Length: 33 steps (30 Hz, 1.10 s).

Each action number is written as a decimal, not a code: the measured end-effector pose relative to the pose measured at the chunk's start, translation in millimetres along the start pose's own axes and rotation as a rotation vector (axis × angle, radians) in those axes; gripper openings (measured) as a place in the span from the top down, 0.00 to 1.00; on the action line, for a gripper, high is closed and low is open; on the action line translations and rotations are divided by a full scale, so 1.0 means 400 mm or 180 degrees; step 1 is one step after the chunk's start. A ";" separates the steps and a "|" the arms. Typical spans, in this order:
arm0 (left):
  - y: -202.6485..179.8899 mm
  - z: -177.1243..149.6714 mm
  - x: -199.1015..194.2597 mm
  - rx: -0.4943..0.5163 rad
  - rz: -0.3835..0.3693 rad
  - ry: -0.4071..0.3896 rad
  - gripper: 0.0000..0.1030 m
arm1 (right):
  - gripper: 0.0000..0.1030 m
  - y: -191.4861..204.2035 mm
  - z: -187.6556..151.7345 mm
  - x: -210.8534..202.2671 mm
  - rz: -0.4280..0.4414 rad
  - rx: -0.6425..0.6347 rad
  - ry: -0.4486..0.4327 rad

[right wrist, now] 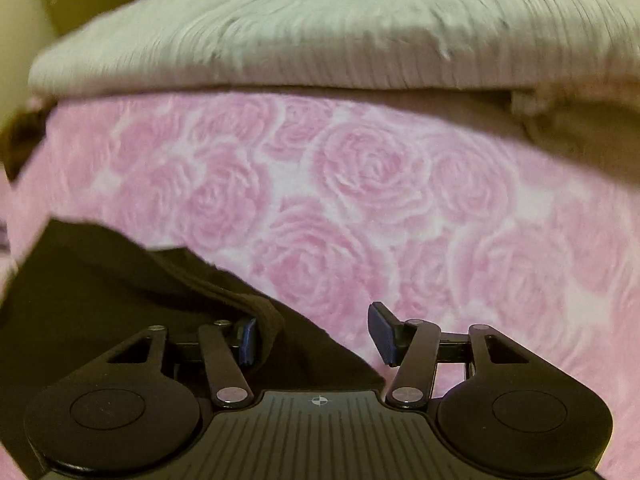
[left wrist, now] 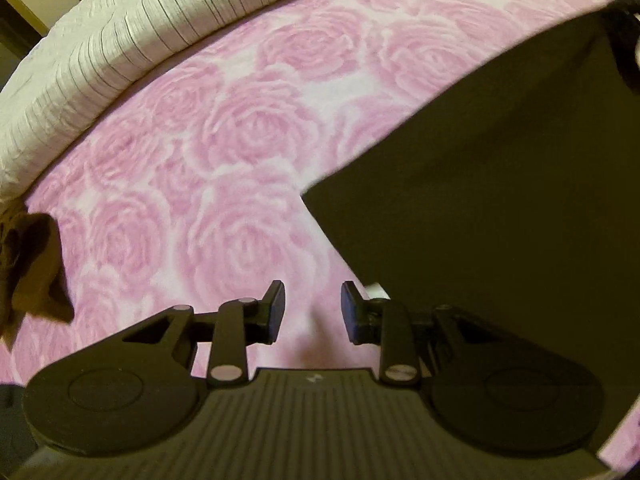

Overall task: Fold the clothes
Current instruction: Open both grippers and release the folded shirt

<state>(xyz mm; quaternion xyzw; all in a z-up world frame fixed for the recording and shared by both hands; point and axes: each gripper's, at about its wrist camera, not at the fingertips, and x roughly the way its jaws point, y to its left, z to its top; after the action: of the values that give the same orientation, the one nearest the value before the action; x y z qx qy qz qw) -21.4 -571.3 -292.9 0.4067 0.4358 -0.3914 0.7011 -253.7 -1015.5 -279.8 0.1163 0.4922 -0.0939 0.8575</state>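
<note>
Both grippers, L [left wrist: 313, 312] & R [right wrist: 316, 336], gape beside dark garment [left wrist: 500, 180].

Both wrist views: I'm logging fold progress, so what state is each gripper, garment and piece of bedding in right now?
Left gripper: open, empty, over the bedspread.
Right gripper: open, dark fabric lies between its fingers, not clamped.
Dark garment: spread flat, straight edges; edge rumpled near the right gripper.
Brown cloth: crumpled, unfolded, at the edge of the left view.
Pink rose bedspread: laid flat.
White ribbed quilt: bunched along the far side.
</note>
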 end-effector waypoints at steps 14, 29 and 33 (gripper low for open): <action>-0.129 -0.157 0.005 -0.0155 -0.0175 0.0252 0.75 | 0.47 -0.150 0.137 0.053 0.0984 0.0517 0.0528; -0.249 -0.233 -0.012 -0.0085 -0.0162 0.0432 0.76 | 0.47 -0.048 -0.189 0.065 0.1186 0.0645 0.0786; -0.272 -0.285 -0.036 0.0089 -0.0025 0.0491 0.76 | 0.47 -0.044 -0.291 0.024 0.0812 0.0721 0.0732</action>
<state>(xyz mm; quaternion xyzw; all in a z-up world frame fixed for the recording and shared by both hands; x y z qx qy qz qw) -157.5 -504.1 -337.3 0.4437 0.4846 -0.3677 0.6581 -349.7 -998.9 -346.7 0.2833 0.5545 -0.0253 0.7821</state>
